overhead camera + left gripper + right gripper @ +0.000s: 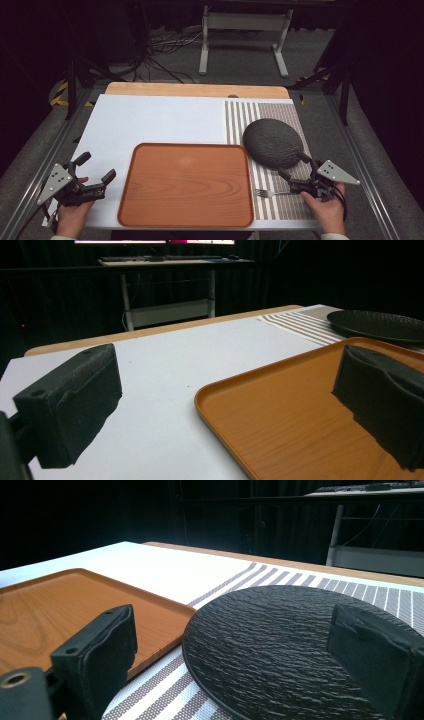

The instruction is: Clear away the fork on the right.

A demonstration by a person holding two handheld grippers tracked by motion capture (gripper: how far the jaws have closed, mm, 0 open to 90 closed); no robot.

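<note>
We reach our right gripper (296,166), jaws apart and empty, toward the dark plate (273,142) on the striped mat; left gripper (95,168) waits open. Next, closing on its rim.

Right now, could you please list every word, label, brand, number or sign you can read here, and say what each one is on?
None can be read: the wooden tray, black plate, striped placemat, fork and both grippers bear no lettering.
Screen strip beyond the table: bright, but too blurred to read.
</note>
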